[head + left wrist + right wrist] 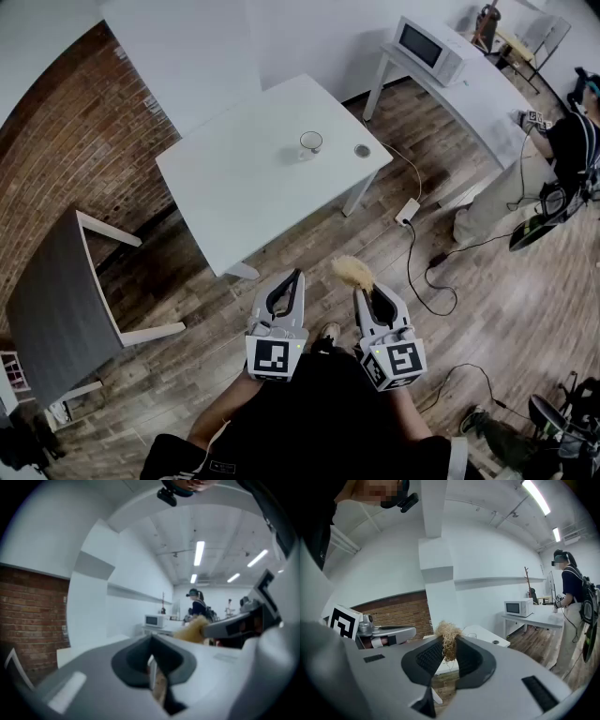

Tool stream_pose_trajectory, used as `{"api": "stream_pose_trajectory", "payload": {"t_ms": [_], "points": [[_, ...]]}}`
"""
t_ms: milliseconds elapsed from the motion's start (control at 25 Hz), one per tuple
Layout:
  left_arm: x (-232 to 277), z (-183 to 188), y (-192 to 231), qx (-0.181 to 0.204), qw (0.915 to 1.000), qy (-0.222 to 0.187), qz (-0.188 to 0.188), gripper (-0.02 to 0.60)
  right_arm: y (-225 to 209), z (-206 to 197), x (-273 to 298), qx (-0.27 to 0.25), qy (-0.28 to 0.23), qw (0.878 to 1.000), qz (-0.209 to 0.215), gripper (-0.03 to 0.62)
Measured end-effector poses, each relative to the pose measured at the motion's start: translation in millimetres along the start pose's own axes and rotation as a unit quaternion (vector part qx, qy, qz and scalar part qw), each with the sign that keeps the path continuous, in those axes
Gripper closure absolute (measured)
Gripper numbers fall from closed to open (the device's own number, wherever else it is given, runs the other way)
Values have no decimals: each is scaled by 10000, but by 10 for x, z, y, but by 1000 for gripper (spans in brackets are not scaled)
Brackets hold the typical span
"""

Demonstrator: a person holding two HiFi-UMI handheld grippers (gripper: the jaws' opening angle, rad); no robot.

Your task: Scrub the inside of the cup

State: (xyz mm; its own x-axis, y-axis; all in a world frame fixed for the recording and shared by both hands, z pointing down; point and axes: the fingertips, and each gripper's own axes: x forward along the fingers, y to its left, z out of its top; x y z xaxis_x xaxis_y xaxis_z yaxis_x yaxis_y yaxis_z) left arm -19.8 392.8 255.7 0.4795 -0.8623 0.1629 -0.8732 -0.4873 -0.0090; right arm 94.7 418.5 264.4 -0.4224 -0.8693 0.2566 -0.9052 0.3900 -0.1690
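- The left gripper (297, 277) is seen at 6 o'clock in the head view. Its jaws are pressed fully together and nothing is held between them.
- The right gripper (366, 294) is held just beside it, at its 3 o'clock. Its jaws are clamped on a scrubber (353, 273), a tan fibrous tuft that sticks out past the tips.
- In the right gripper view the tuft is seen pinched between the two dark pads, with loose strands spread above them.
- The cup (310, 143) stands upright on the white counter (234, 187), at 12 o'clock from both grippers and well apart from them.
- A small dark disc (363, 150) lies on the same counter, near the cup at its 3 o'clock and apart from it.
- A microwave (428, 49) is set on a second counter (483, 103), at 1 o'clock from the cup.
- A person (562, 159) is seen by that second counter, at the 3 o'clock edge of the head view.
- A grey table (56, 300) is placed at 9 o'clock, beside a brick wall (84, 141).
- A wood floor (309, 234) lies between the grippers and the white counter.
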Motion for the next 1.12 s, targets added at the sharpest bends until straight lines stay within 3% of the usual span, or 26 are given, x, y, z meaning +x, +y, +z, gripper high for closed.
{"api": "stream_pose_trajectory", "payload": {"t_ms": [280, 520, 720, 880, 1120], "points": [[-22, -30, 43, 0, 9999, -121, 114, 578, 29, -28, 10, -96, 44, 9999, -11, 539], [-39, -125, 83, -1, 10000, 59, -2, 578, 38, -20, 44, 63, -40, 9999, -75, 539], [-49, -102, 278, -72, 9999, -99, 88, 578, 130, 12, 168, 113, -81, 9999, -56, 539], [-73, -191, 410, 2, 10000, 46, 0, 578, 200, 2, 254, 85, -55, 9999, -135, 539], [-73, -237, 598, 78, 9999, -57, -127, 578, 274, -20, 383, 17, -12, 9994, -358, 539]]}}
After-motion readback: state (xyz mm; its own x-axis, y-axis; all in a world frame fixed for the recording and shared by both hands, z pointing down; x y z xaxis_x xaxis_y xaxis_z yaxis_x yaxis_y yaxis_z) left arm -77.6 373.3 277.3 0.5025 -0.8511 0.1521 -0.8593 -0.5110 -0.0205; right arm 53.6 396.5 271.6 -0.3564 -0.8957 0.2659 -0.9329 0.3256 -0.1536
